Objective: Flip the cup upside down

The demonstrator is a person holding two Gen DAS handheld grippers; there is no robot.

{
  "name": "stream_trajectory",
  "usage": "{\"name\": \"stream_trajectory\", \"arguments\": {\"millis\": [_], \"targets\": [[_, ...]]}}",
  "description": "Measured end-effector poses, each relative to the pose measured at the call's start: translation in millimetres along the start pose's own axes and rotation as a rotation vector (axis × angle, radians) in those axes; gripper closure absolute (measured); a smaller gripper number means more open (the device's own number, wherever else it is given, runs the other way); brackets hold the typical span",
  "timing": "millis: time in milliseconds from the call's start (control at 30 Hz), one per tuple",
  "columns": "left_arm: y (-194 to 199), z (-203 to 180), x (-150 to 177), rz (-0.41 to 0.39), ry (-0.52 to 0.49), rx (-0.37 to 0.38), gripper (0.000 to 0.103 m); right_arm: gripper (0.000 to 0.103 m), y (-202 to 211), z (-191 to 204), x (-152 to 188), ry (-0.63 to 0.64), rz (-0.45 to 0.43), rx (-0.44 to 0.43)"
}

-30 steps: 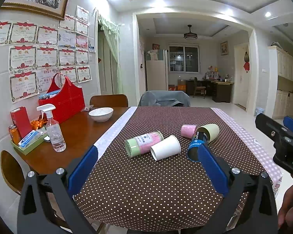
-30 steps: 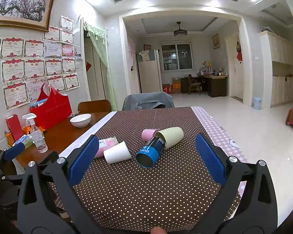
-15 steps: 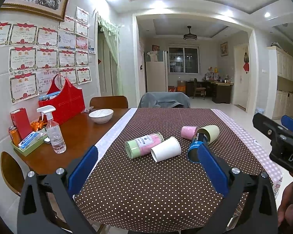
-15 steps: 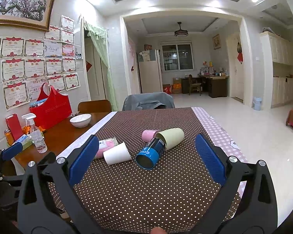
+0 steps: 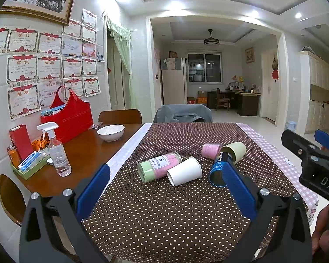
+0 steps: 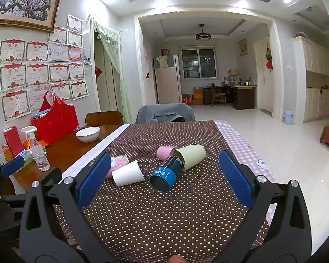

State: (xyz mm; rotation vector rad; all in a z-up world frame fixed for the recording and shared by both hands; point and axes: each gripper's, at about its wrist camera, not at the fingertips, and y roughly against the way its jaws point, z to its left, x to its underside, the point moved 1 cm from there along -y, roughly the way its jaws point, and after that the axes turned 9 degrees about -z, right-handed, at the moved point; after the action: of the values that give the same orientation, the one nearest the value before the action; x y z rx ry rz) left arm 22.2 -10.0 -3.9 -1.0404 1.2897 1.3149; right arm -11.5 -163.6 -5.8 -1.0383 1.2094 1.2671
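Note:
Several cups lie on their sides on the dotted brown tablecloth (image 5: 164, 208): a white paper cup (image 5: 184, 174) (image 6: 128, 173), a blue cup (image 5: 218, 171) (image 6: 166, 174) with its base in a pale green cup (image 5: 234, 152) (image 6: 189, 154), a pink cup (image 5: 210, 150) (image 6: 165, 152), and a green-and-pink tumbler (image 5: 159, 169) (image 6: 118, 163). My left gripper (image 5: 166, 192) is open and empty, short of the cups. My right gripper (image 6: 164, 188) is open and empty, just before the blue cup.
On the bare wood to the left stand a white bowl (image 5: 111, 132), a spray bottle (image 5: 57, 151), a red bag (image 5: 70, 115) and a green tray of small items (image 5: 30, 168). Chairs (image 5: 120, 116) stand at the far table edge. The right gripper's body (image 5: 313, 162) shows at the right.
Both grippers have drifted very slightly; the cups have not moved and both grippers remain open.

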Motion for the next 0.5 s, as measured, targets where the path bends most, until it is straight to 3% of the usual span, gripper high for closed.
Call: {"name": "stream_trajectory", "arguments": {"millis": [500], "targets": [[-14,4,-3,0.008,-0.001,-0.008,0.003,0.006,-17,0,-4,0.027,0.006,0.0]]}}
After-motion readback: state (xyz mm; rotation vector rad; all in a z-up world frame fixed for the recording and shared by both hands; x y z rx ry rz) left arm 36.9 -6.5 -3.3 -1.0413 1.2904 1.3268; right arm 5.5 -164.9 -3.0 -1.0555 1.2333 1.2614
